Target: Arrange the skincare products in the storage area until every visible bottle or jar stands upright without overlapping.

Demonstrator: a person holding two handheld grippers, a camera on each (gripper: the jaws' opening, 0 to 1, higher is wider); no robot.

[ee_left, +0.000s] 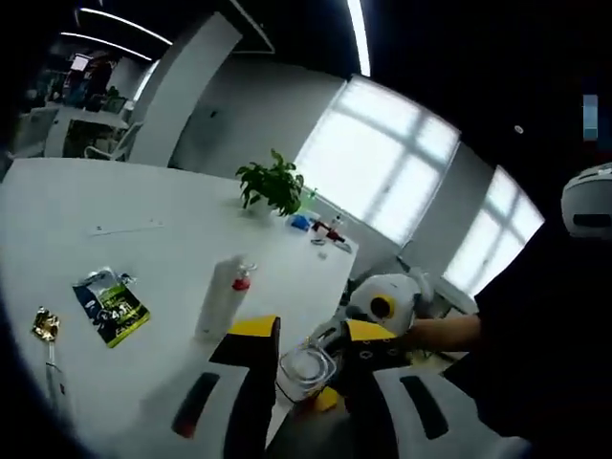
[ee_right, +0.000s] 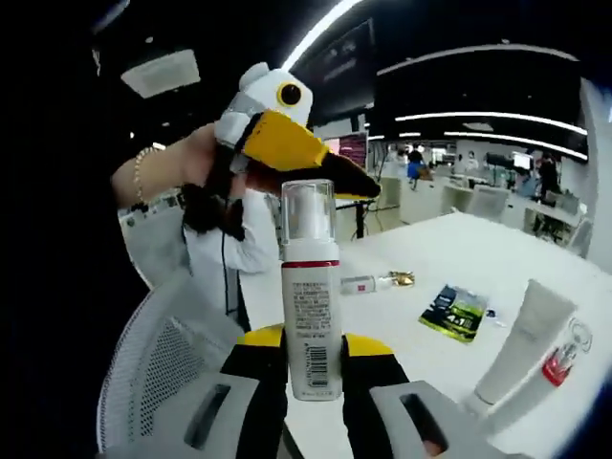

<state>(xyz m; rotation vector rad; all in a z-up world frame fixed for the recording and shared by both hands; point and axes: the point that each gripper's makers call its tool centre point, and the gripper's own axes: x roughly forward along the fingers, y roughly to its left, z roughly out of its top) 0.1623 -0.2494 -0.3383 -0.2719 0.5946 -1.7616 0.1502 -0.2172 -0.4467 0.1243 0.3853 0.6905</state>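
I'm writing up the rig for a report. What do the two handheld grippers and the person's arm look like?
Both grippers match: the left gripper and right gripper have black jaws capped in yellow, on pale grey bodies with dark oval slots. Seen from the right gripper view, the left gripper's body is white with a round yellow-ringed lens. The person's hand wears a beaded bracelet.

A potted green plant point(ee_left: 273, 184) stands near the far edge of the white table point(ee_left: 143, 249), in front of large bright windows point(ee_left: 382, 158). A green and blue sachet point(ee_left: 110, 306) lies flat on the tabletop, with a gold-headed utensil point(ee_left: 45, 330) just beside it near the table's edge. A white mesh office chair point(ee_right: 163, 359) stands beside the table, and long ceiling light strips point(ee_right: 478, 115) run over desks in the background.
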